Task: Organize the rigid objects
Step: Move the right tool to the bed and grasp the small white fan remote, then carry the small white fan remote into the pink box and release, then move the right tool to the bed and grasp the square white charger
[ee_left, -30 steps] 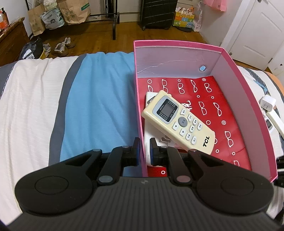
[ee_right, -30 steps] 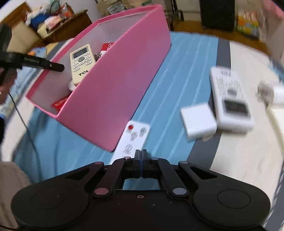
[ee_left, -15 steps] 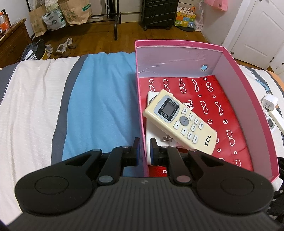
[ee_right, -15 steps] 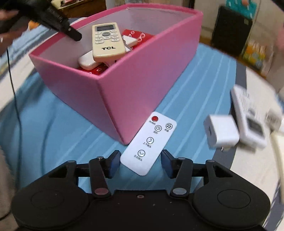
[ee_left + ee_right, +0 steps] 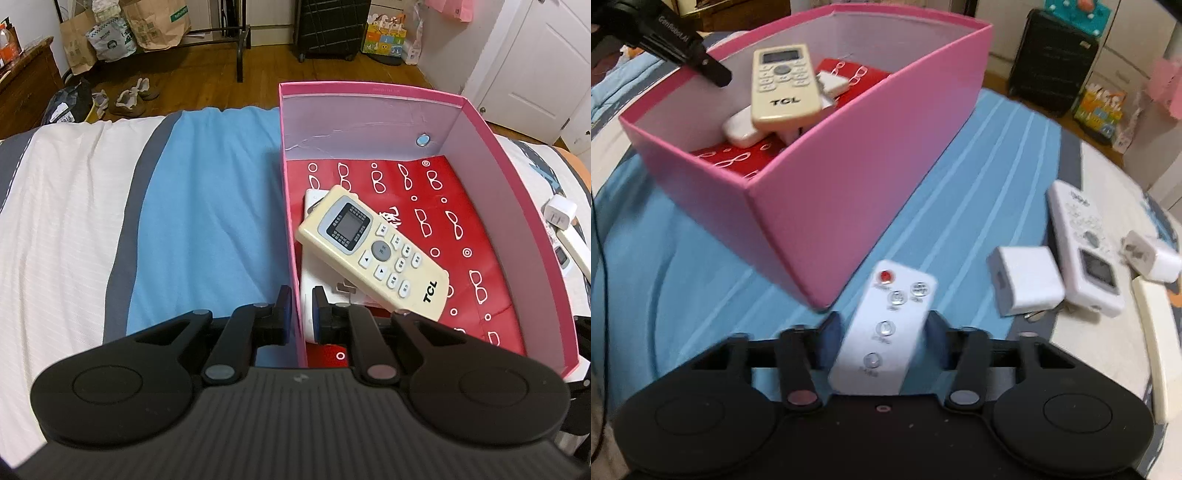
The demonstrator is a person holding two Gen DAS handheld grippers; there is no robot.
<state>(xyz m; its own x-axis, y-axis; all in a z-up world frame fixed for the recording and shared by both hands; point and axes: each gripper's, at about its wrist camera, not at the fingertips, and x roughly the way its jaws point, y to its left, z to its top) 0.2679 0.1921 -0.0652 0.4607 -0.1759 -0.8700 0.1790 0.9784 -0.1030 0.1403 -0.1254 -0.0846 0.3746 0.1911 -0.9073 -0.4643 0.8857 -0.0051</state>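
**Right gripper straddles a small white remote beside the pink box**

Right gripper (image 5: 882,341) pointed steeply down at the striped bedspread (image 5: 979,166), its jaws partly open and just closing in on a small white remote (image 5: 886,325) that lay flat between them. On each side the pad stood close to the remote's long edge; the blur hid whether either pad touched it. The remote's red button sat at the end farthest from the gripper.

Just ahead and to the left of that gripper stood the pink box (image 5: 849,166), its near corner close to the remote's far end. Inside it a cream TCL remote (image 5: 783,85) rested tilted on top of a white device (image 5: 740,129), over a red lining printed with white glasses.

To the right of the right gripper, well clear of its jaws, lay a white charger block (image 5: 1027,280), a larger white remote with a screen (image 5: 1084,251), a second white plug (image 5: 1152,254) and a long cream bar (image 5: 1156,347).

Left gripper (image 5: 298,314) was nearly closed on the box's near-left wall, one finger outside and one finger inside. The cream remote lay just ahead and to the right of it.
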